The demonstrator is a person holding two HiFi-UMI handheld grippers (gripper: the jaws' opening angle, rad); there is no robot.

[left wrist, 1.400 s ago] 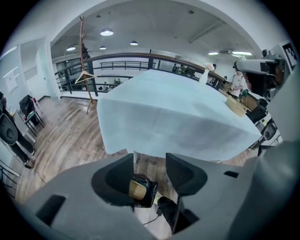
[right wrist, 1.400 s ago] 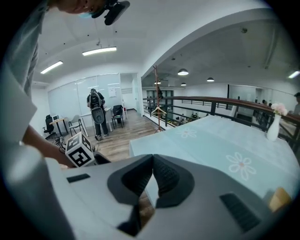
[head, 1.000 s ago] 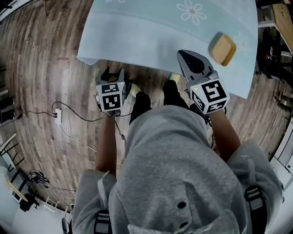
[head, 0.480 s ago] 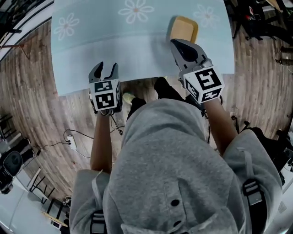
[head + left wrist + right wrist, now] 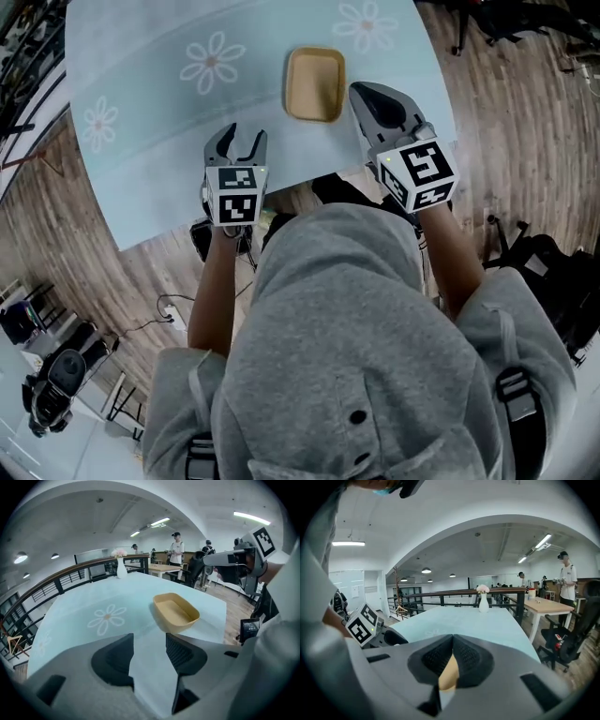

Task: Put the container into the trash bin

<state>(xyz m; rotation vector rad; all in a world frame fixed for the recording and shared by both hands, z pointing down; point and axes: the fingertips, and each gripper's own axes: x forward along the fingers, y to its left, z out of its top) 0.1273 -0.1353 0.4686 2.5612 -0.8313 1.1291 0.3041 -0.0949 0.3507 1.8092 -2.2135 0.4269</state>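
The table [image 5: 141,56] is covered with a pale blue cloth [image 5: 131,202] printed with white daisies [image 5: 212,63]. A shallow, empty tan container [image 5: 315,84] rests on it near the front edge. A white vase [image 5: 122,569] of flowers stands at the far end. Below is a wooden floor [image 5: 525,122].

Bright even indoor light, soft shadows, heavy fisheye warp, dark corners

Quick count from where I stood: one container [image 5: 314,84] and one table [image 5: 141,187], with three daisy prints [image 5: 212,63] showing on it. There were two grippers, the left gripper [image 5: 240,137] and the right gripper [image 5: 361,92], and each had one marker cube [image 5: 232,195]. One vase [image 5: 483,603]. People further back were too small to count.
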